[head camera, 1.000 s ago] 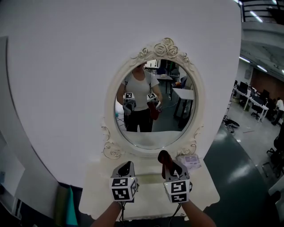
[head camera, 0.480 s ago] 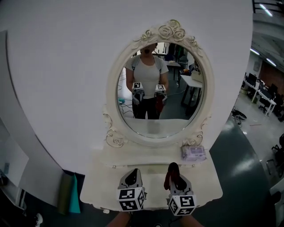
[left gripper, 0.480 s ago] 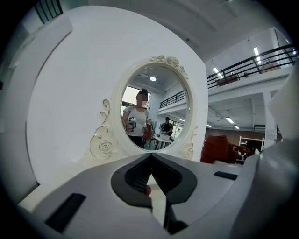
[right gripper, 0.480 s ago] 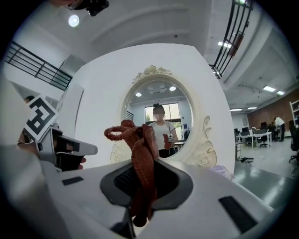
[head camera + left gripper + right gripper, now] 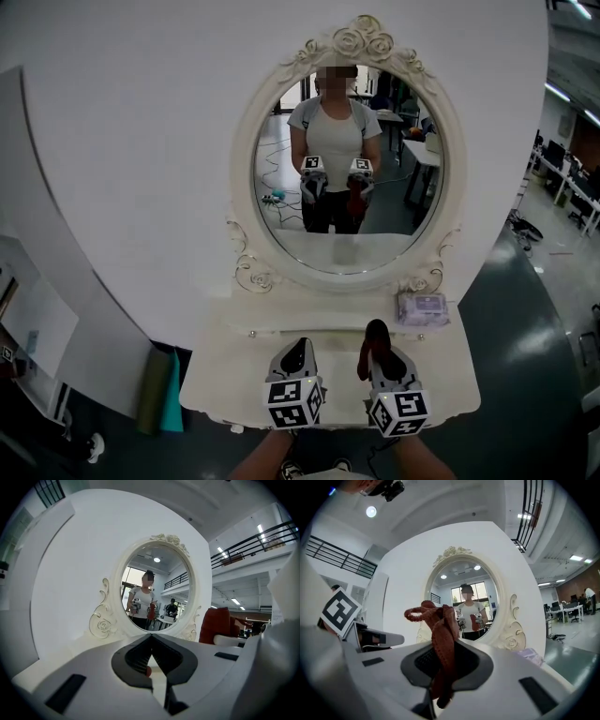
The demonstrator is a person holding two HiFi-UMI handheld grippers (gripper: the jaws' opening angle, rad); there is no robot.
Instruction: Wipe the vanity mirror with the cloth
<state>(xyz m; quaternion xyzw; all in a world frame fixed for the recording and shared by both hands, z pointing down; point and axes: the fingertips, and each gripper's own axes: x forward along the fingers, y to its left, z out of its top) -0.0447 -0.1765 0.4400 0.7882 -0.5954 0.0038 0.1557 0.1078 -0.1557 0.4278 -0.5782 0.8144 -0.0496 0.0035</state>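
Note:
The oval vanity mirror (image 5: 349,178) in its cream carved frame stands on a white vanity top (image 5: 234,375) against a white wall; it also fills the left gripper view (image 5: 157,592) and the right gripper view (image 5: 466,602). My right gripper (image 5: 375,342) is shut on a dark red cloth (image 5: 373,345), whose bunched end sticks up from the jaws (image 5: 440,639). My left gripper (image 5: 298,352) is shut with nothing in it, held beside the right one over the vanity top, well short of the glass. The glass reflects a person holding both grippers.
A pale purple packet (image 5: 422,307) lies on the vanity top at the right of the mirror's base. A green and teal bundle (image 5: 164,403) leans by the vanity's left side. An office hall with desks (image 5: 572,187) opens to the right.
The view has drawn back and tilted: mirror and vanity now sit higher and fuller in the head view. Both grippers sit lower in the frame, side by side, the cloth held as before.

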